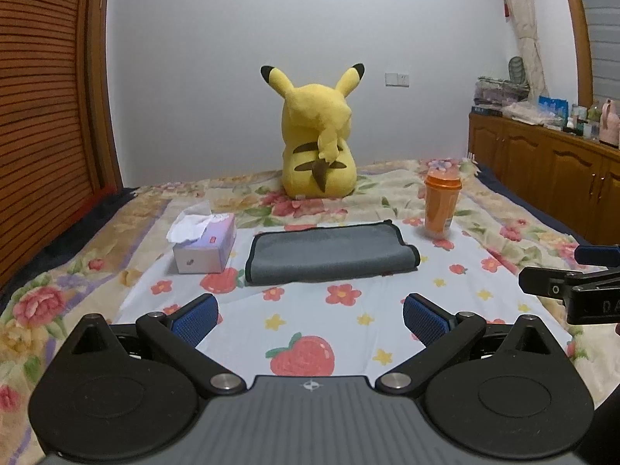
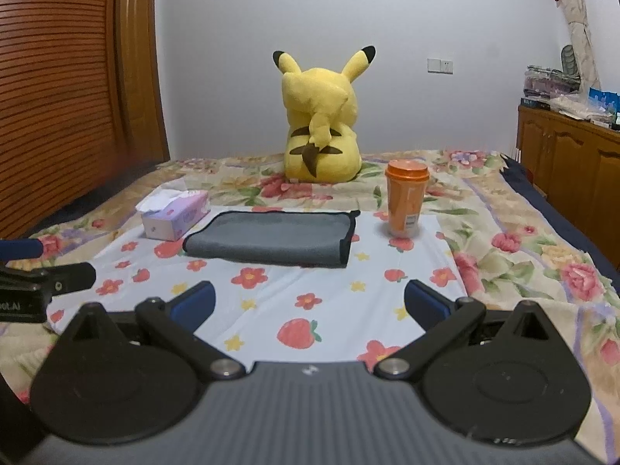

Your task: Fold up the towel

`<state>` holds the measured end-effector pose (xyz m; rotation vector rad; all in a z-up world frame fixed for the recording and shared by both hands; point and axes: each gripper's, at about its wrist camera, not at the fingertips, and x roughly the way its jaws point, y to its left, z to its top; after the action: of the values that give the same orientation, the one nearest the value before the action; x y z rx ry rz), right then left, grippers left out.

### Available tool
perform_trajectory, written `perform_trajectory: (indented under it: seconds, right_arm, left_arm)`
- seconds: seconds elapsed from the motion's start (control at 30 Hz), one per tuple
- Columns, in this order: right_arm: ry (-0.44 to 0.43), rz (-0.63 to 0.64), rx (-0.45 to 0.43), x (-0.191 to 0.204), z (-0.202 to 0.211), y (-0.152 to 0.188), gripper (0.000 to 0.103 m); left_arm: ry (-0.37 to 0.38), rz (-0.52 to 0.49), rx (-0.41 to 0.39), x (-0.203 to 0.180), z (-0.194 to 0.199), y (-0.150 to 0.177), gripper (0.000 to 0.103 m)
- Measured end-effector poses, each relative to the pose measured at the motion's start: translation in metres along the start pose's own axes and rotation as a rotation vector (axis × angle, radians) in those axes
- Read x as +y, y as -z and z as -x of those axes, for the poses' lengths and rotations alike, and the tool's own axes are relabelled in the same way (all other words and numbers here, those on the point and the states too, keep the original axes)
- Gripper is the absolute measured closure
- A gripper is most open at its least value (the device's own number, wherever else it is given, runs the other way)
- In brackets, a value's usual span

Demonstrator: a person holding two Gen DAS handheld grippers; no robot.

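Towel [image 1: 329, 254] folding takes place on the largest surface in view, a bed covered by a floral bedsheet [image 1: 97, 240] with a pale strawberry-print cloth [image 1: 310, 317] laid over its middle. Seated at the far end of the bed, back to the cameras, is a yellow Pikachu plush [image 1: 317, 135]. The grey towel with its dark bound edge lies flat near the centre of the pale cloth and appears already doubled once: in the right wrist view [image 2: 271, 240] a rounded fold runs along its left end and stacked bound edges show at its right end. A tissue box [image 1: 205, 242] sits just beside the towel on one side, and an orange lidded cup [image 1: 440, 203] stands upright near the opposite far corner, apart from the towel. The left gripper [image 1: 310, 319] and the right gripper [image 2: 308, 304] both hover short of the towel with their blue-padded jaws spread wide and nothing between them; each is also visible at the edge of the other's view. Judged from this layout, the step in hand is the approach for the next fold. To perform it well, bring each gripper down onto one corner of the same end, close on all stacked layers together and not on the cloth beneath, lift both corners evenly, and carry them over to meet the opposite edge. Keep the path clear of the cup, which looks likely to tip if brushed, and avoid dragging the towel against the tissue box.
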<state>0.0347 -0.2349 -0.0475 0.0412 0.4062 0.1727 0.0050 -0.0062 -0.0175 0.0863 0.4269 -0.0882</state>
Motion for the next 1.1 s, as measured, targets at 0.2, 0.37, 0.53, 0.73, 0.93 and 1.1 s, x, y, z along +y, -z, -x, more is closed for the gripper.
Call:
perform_trajectory:
  seconds: [0.2, 0.37, 0.53, 0.73, 0.93, 1.1]
  right_arm:
    - [0.003, -0.006, -0.024, -0.003, 0.003, 0.0, 0.0]
    - [0.004, -0.001, -0.057, -0.004, 0.008, 0.0, 0.0]
    - [0.006, 0.008, -0.087, -0.004, 0.012, -0.001, 0.0]
    - [0.012, 0.0, -0.116, -0.006, 0.015, -0.001, 0.0]
    - [0.017, -0.005, -0.139, -0.007, 0.018, -0.002, 0.0]
    - [0.018, -0.008, -0.144, -0.008, 0.018, -0.002, 0.0]
  left_arm:
    - [-0.004, -0.006, -0.027, -0.001, 0.003, 0.0, 0.0]
    - [-0.003, -0.007, -0.052, -0.001, 0.006, -0.001, 0.0]
    - [-0.001, -0.007, -0.076, -0.001, 0.01, -0.001, 0.0]
    - [-0.001, -0.007, -0.103, -0.002, 0.014, -0.001, 0.0]
    - [-0.002, -0.008, -0.12, -0.003, 0.016, -0.001, 0.0]
    - [-0.002, -0.007, -0.119, -0.003, 0.016, -0.001, 0.0]
